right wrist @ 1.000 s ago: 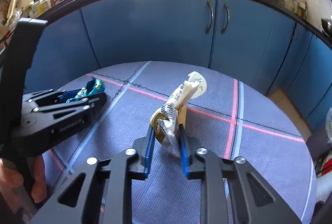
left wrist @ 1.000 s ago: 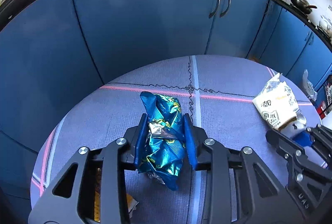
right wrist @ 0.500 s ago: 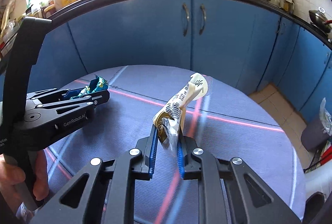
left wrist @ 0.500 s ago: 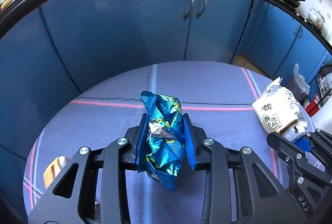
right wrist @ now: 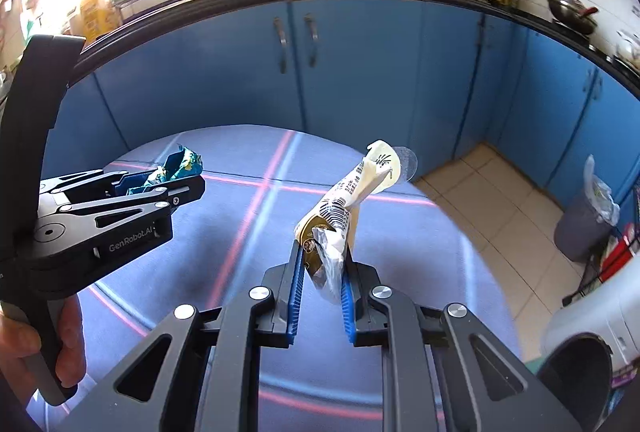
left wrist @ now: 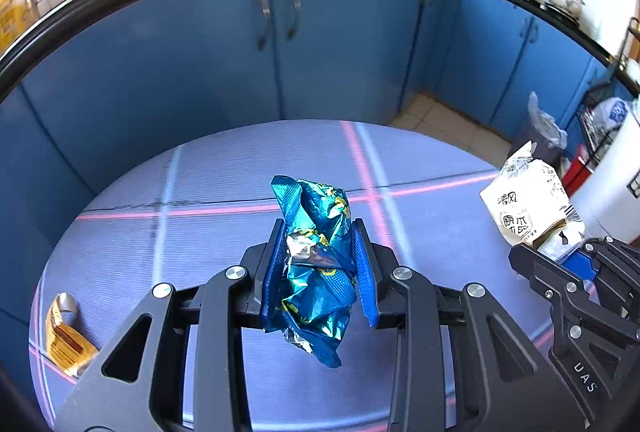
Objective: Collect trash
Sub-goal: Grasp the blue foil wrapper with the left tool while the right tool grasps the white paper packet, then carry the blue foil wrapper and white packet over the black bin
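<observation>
1. Crumpled blue foil wrapper: clamped between left gripper pads, above the round table.
2. White wrapper, barcode visible: pinched by right gripper.
3. Left gripper body reads "GenRobot.AI".
4. Yellow wrapper: near-left table edge.

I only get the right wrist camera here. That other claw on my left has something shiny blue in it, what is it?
Observer: A crumpled blue foil snack wrapper, pinched between the left claw and held clear above the table.
Operator: Anything left on the table? I see none.
Observer: Yes, a yellow-orange wrapper lies at the table's near left edge, outside your view.
Operator: And the pale thing in my claw?
Observer: From the left camera its broad face shows: a cream packet with printed Chinese characters, gripped at its lower end by the right claw.
</observation>
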